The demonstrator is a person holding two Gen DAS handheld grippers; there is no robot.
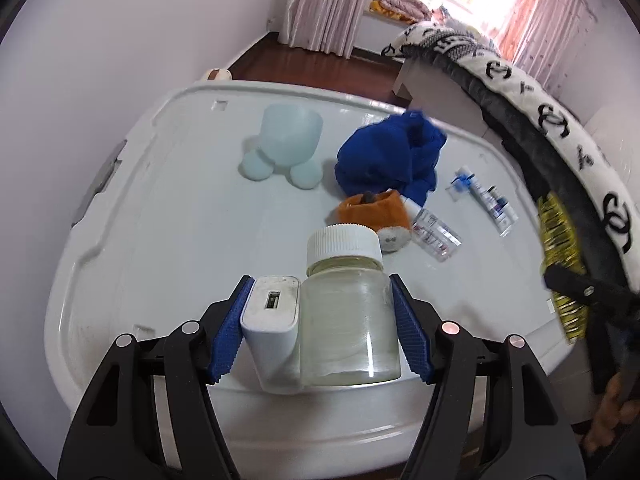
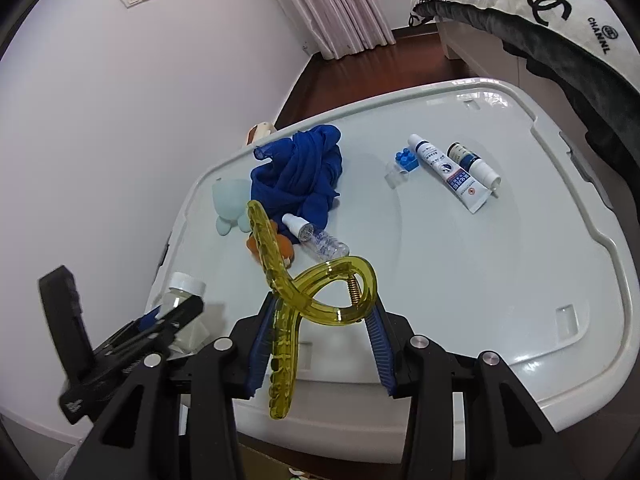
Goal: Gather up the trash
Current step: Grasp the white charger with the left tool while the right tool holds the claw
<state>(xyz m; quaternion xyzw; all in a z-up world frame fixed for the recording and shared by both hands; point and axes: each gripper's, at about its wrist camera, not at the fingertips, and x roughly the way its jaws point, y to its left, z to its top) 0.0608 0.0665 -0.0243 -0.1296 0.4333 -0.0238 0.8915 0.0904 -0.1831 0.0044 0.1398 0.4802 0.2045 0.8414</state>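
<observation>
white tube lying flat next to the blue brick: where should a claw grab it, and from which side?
Take the white tube mid-body, from above, pads across its narrow width. It lies flat, and the small bottle lies close along its far side, leaving little room there. The flat crimped end looks too thin to pinch well.

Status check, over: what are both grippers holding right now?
Left gripper shut on clear white-capped jar and white charger block together. Right gripper shut on yellow translucent hair claw. Nothing blocking.
</observation>
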